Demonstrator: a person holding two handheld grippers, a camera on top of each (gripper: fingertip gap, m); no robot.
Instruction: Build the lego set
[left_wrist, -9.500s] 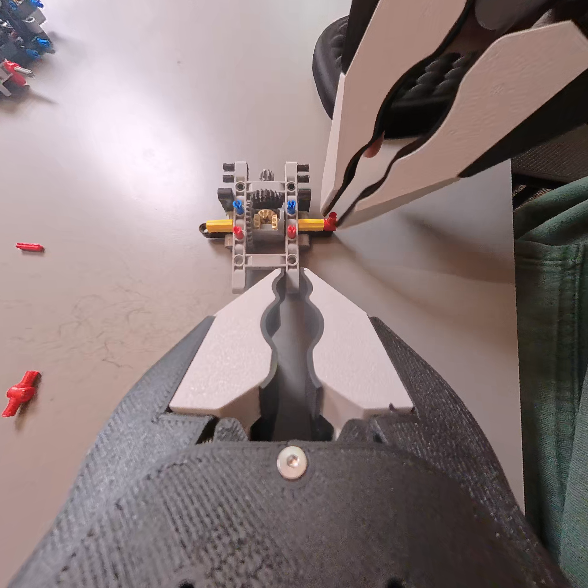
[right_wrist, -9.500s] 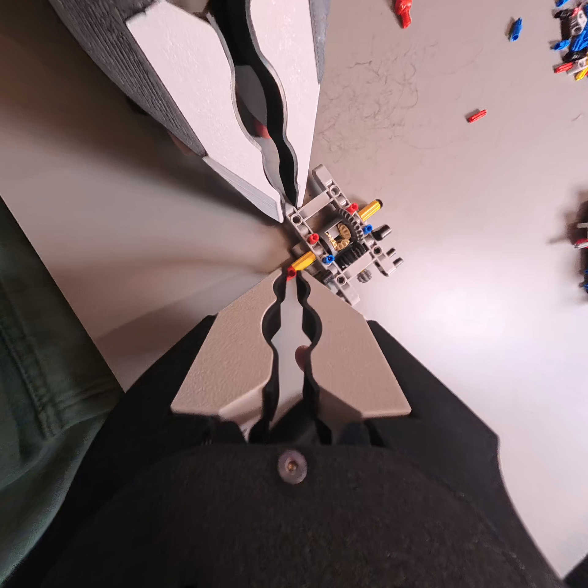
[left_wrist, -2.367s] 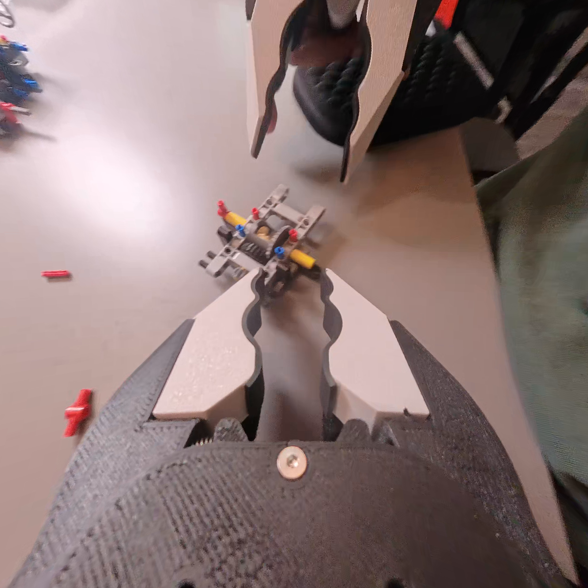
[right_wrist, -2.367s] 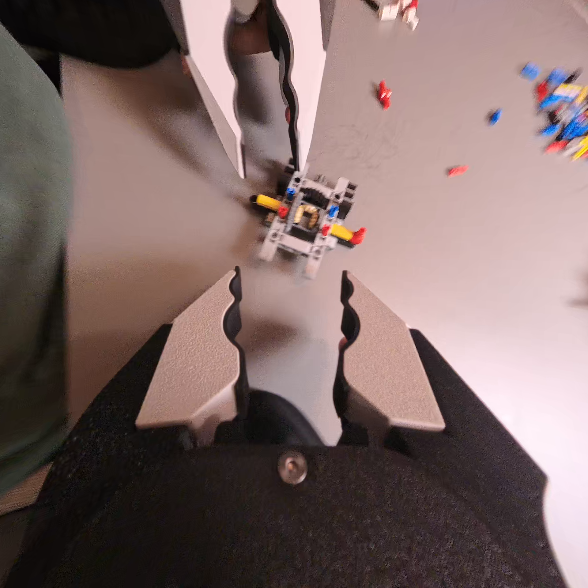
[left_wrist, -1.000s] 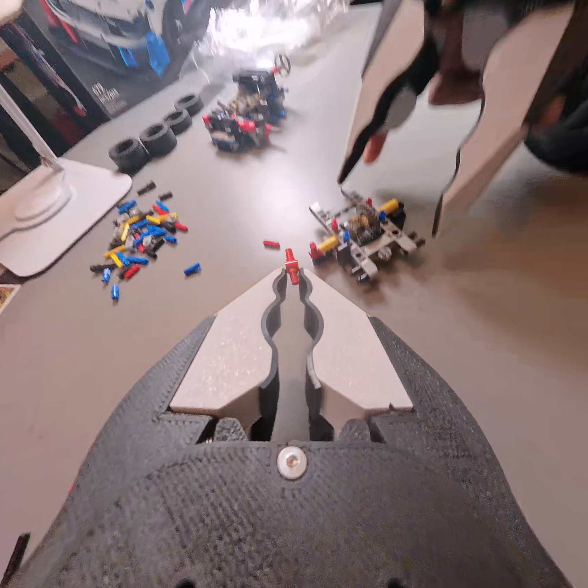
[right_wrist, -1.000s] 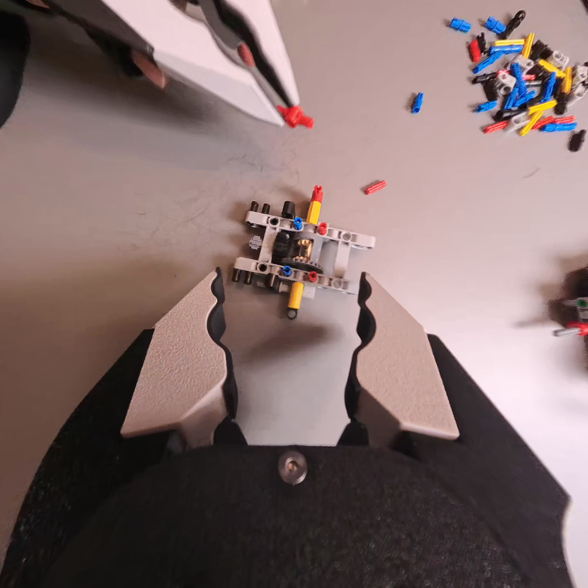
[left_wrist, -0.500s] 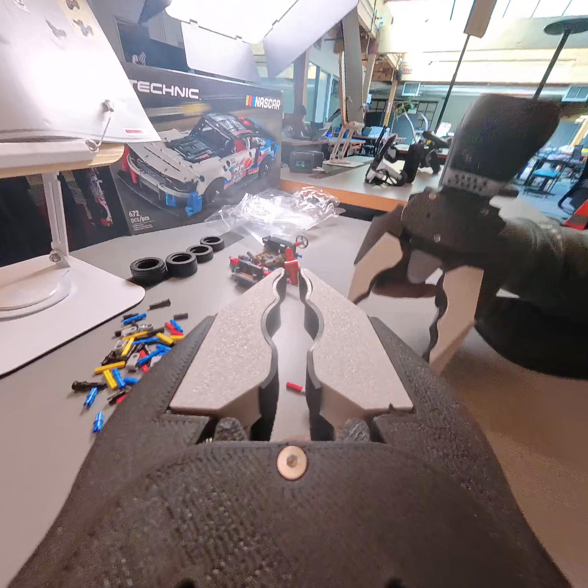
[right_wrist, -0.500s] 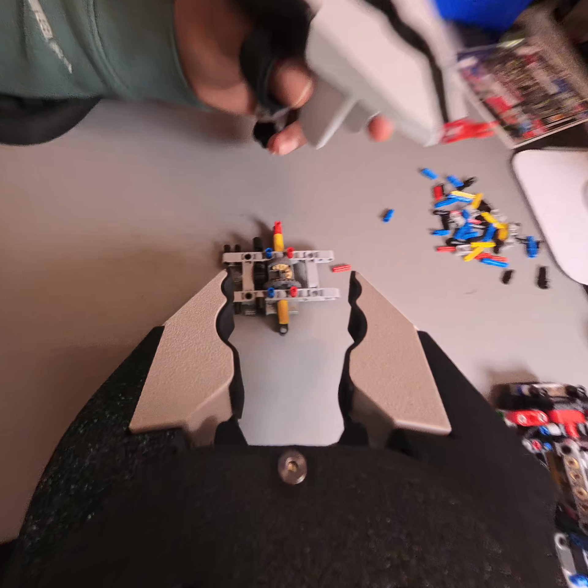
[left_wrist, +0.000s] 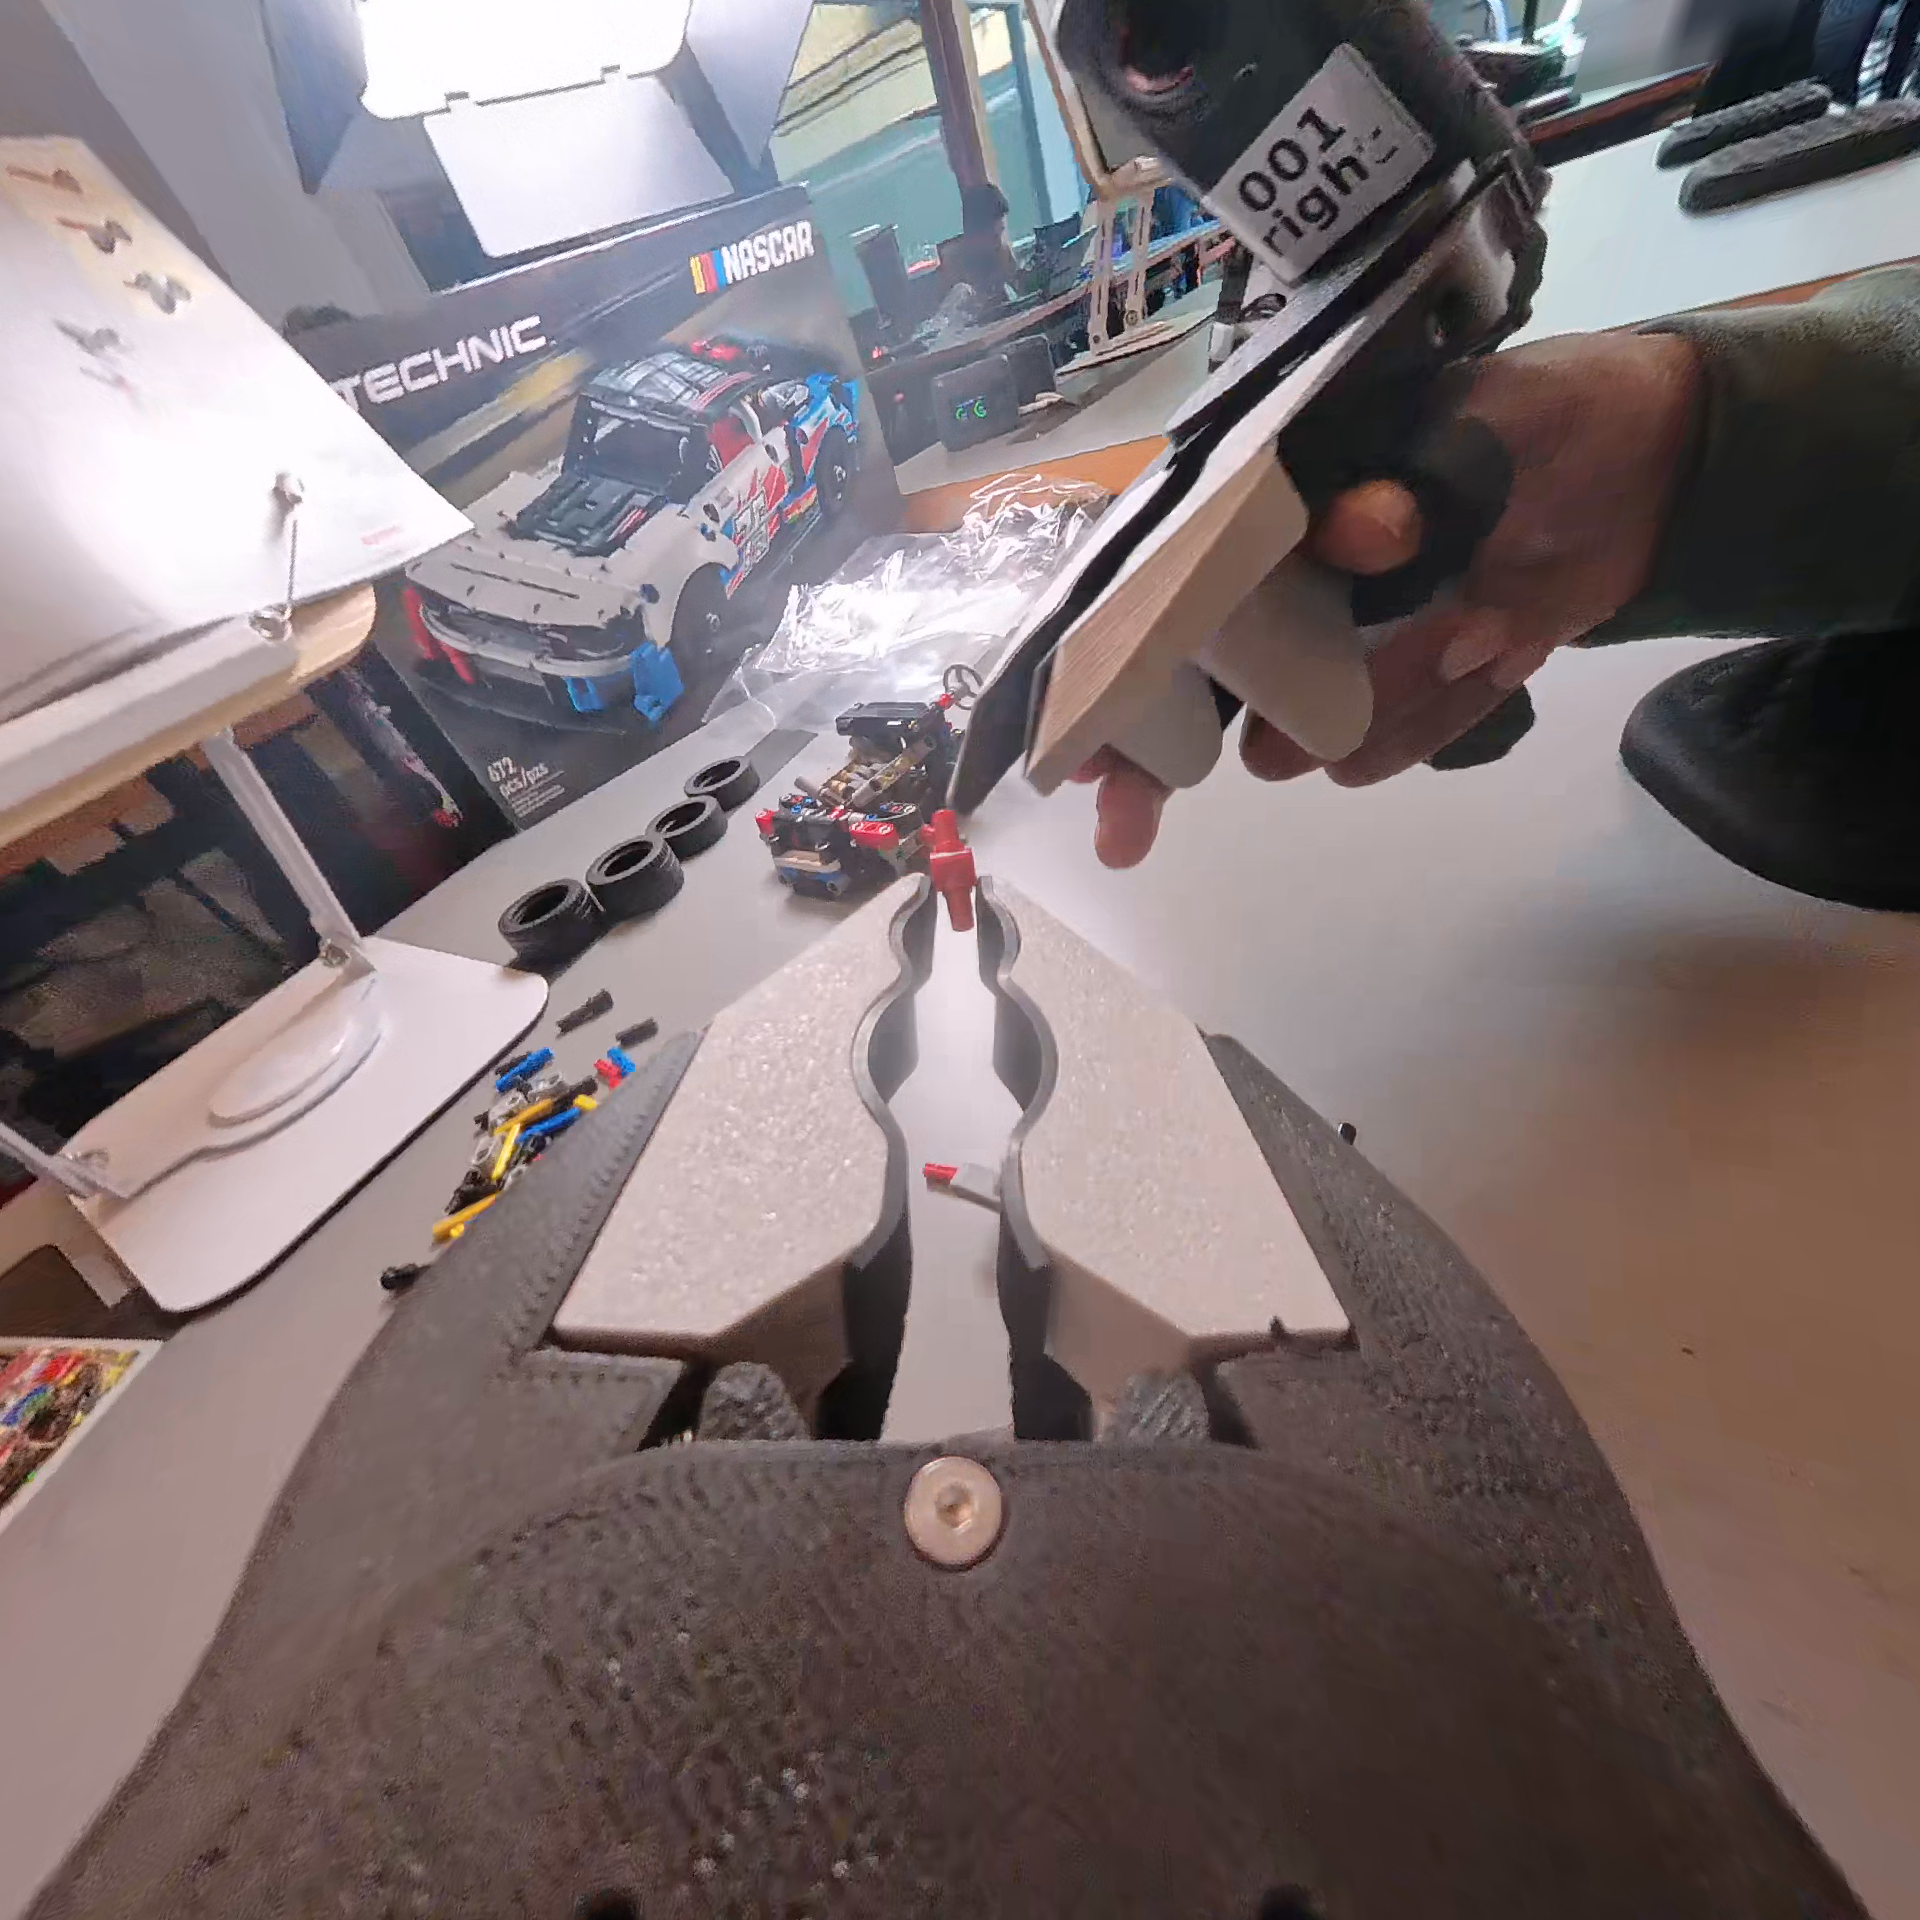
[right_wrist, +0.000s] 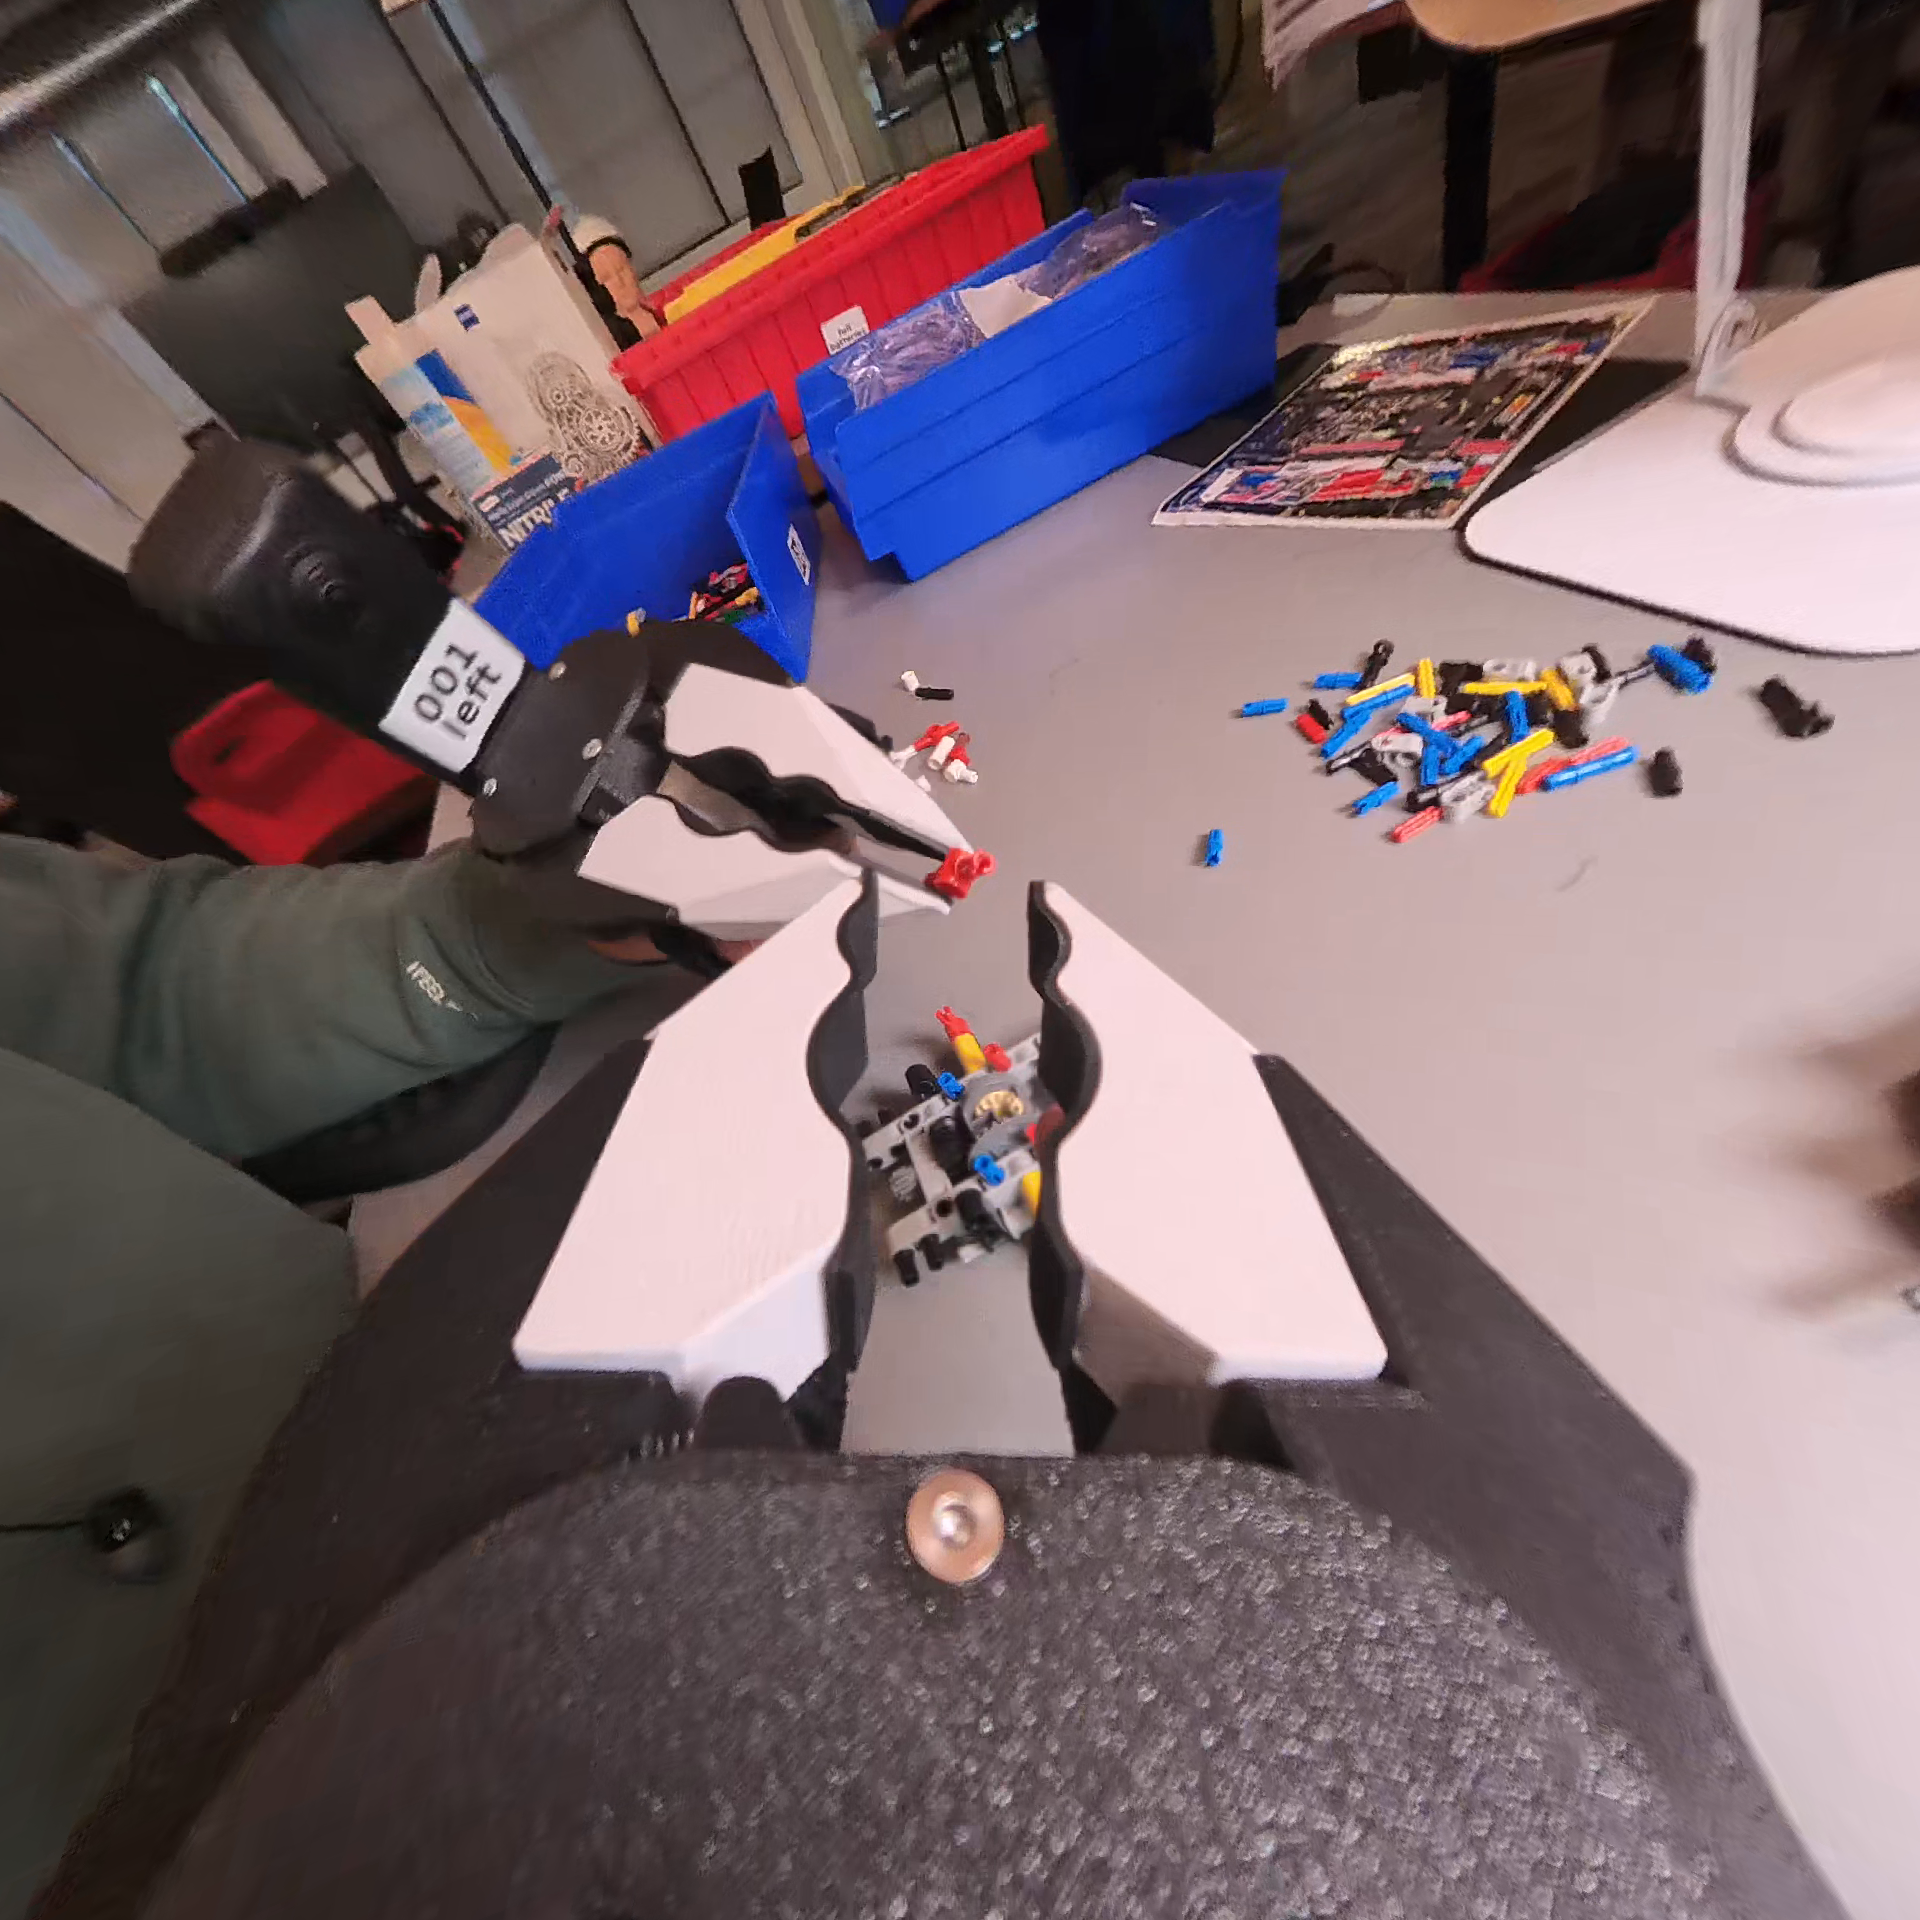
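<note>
Above the worktop (right_wrist: 1351, 987), a red connector (left_wrist: 951, 871) is now held up, pinched in the left claw (left_wrist: 951, 896).
It has been lifted off the worktop; the right claw (right_wrist: 951, 904) is kept parted and empty over the grey gear assembly (right_wrist: 966, 1132), where fitting seems next.

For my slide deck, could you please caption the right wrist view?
Open right gripper above the grey gear assembly while the left gripper holds a small red connector.

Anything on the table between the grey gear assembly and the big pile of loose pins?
In the right wrist view, only one small blue pin lies on the table between the gear assembly and the pin pile; the rest is bare.
</note>
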